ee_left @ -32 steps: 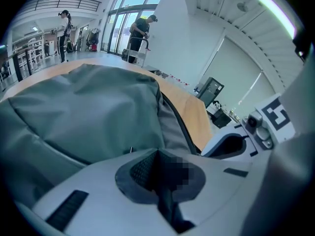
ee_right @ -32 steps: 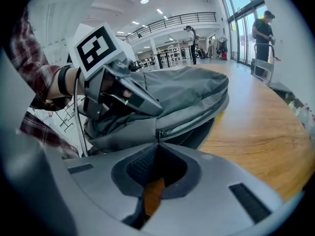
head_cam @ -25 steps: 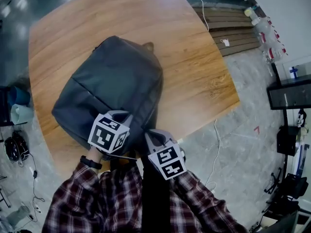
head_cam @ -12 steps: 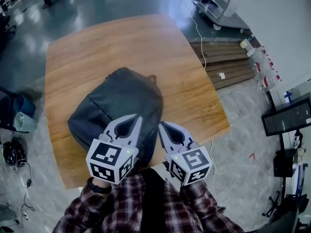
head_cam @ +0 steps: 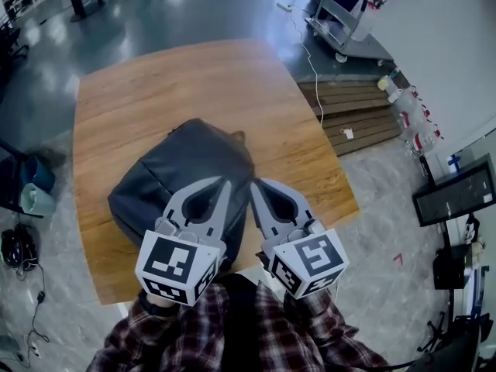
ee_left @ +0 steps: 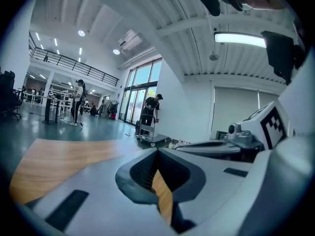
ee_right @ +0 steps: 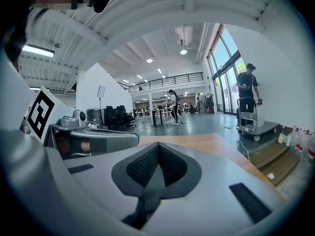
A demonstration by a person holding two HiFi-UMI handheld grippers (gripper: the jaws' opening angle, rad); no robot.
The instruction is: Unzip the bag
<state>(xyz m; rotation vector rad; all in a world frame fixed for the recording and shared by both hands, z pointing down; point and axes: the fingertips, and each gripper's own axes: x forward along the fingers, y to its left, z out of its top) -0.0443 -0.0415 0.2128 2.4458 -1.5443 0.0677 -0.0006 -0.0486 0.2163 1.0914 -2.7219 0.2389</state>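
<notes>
**Bag**: a dark backpack lying flat on the wooden table. No opened zip shows, and I cannot make out a pull.

**My left gripper**: jaws together with nothing between them, held in the air over the bag's near end.

**My right gripper**: jaws likewise together and empty, just beside the left, over the bag's near right edge.

**Assessment:** unzipping has not begun. Finding the pull, gripping it and drawing it along the bag all remain.

bag near end hidden behind left tool, right tool
</notes>
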